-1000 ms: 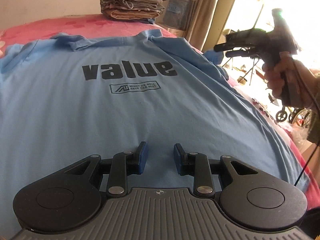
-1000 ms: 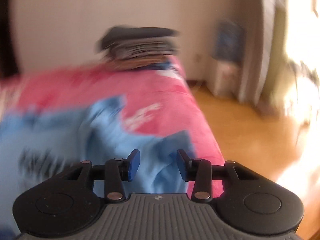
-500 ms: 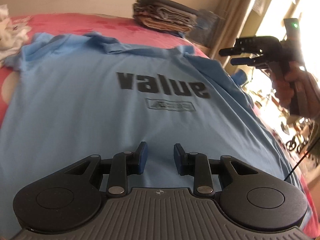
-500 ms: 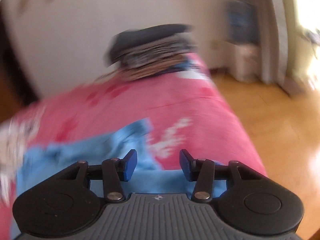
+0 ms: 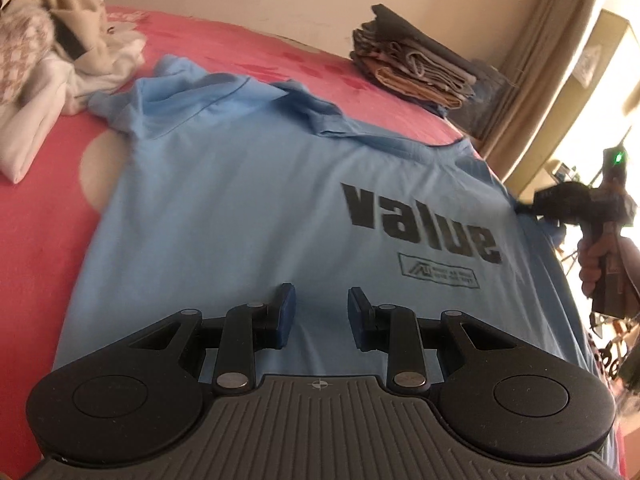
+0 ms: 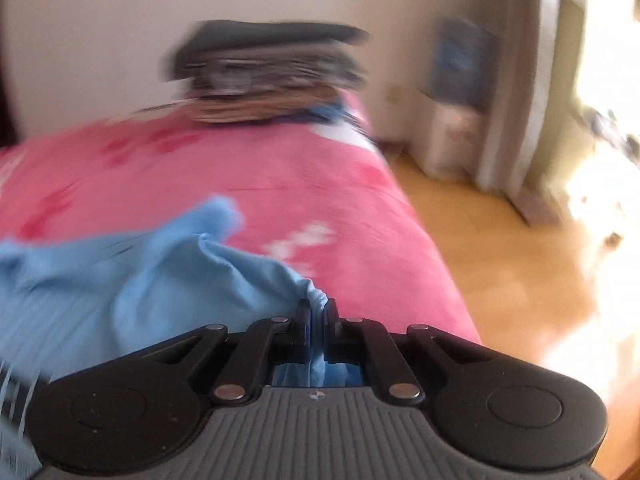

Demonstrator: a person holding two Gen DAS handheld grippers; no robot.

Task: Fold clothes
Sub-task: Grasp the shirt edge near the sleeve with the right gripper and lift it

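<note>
A light blue T-shirt (image 5: 240,208) printed "value" lies spread flat on the pink bed cover (image 5: 40,248). My left gripper (image 5: 320,316) hovers over the shirt's lower middle, open, with nothing between its fingers. In the right wrist view, my right gripper (image 6: 318,316) is closing its jaws on a bunched fold at the edge of the T-shirt (image 6: 160,280), and the pads pinch the fabric. The left wrist view shows the right gripper (image 5: 528,206) at the shirt's right sleeve edge, held by a hand (image 5: 596,256).
A stack of folded clothes (image 5: 416,68) sits at the far corner of the bed (image 6: 280,168). A heap of unfolded light garments (image 5: 48,52) lies at the far left. A wooden floor (image 6: 500,260) and a curtain (image 5: 540,60) are to the right of the bed.
My right gripper came down to the shirt's right edge and closed on the fabric. The left gripper slid left over the shirt and rolled, staying open.
</note>
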